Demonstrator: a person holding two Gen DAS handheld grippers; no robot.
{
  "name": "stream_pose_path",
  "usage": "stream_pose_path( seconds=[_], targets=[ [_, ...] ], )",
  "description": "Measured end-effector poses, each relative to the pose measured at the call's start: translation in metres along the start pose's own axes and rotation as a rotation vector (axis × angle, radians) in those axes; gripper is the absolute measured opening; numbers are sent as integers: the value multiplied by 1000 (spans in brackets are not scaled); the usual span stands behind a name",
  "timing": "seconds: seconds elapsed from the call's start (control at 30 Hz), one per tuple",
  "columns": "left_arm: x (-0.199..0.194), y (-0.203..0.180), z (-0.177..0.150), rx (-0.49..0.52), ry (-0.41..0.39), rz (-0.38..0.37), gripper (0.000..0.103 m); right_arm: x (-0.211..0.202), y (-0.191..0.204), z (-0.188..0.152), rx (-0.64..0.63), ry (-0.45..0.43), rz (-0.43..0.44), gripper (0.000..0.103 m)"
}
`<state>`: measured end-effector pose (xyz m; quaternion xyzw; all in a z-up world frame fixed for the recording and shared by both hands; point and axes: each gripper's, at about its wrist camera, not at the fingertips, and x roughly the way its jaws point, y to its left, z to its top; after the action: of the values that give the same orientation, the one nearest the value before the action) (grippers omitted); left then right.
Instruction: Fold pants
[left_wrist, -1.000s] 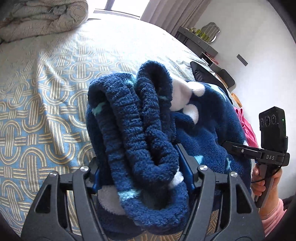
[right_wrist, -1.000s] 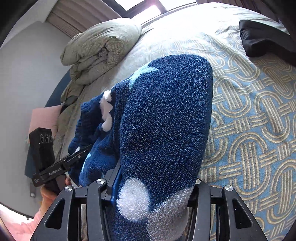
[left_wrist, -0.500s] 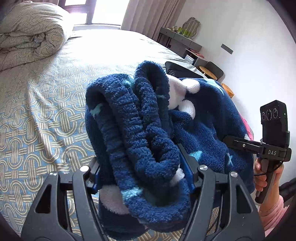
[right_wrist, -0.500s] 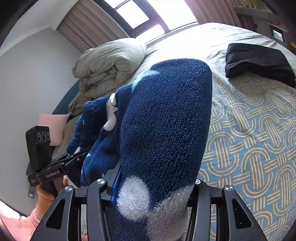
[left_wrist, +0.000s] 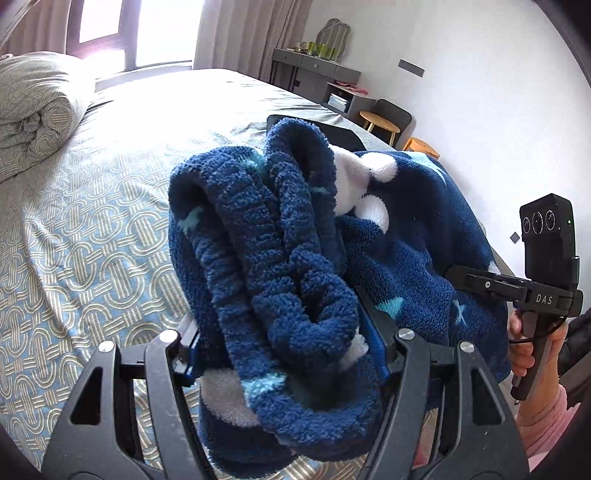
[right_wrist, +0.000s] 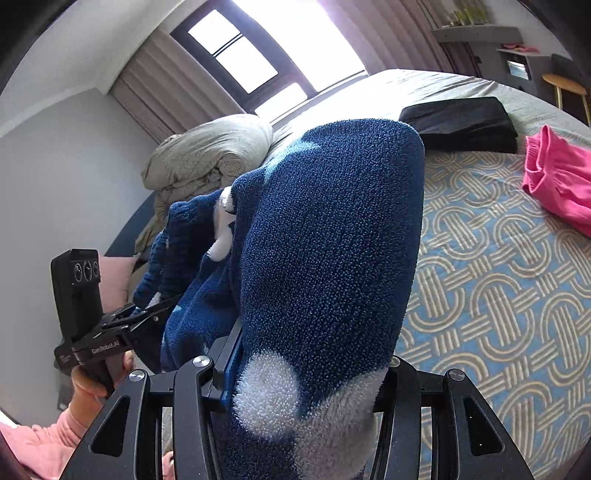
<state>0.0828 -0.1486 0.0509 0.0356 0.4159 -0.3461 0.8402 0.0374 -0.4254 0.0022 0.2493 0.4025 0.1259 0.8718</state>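
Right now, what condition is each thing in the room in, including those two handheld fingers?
Blue fleece pants: bunched, held up off the bed.
Left gripper: fingers clamped on the elastic waistband.
Right gripper: fingers clamped on a thick fold of the pants.
Black garment: folded flat on the bed.
Pink garment: lying unfolded, rumpled.
Duvet: rolled up near the window.
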Motion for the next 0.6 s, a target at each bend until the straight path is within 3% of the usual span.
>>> stream_pose_path(
  seconds=[0.3, 0.6],
  targets=[
    [35, -74, 28, 63, 33, -88, 68, -73, -48, -13, 63, -102, -54, 49],
    [84, -163, 75, 206, 60, -188, 68, -149, -119, -23, 184, -192, -124, 49]
  ],
)
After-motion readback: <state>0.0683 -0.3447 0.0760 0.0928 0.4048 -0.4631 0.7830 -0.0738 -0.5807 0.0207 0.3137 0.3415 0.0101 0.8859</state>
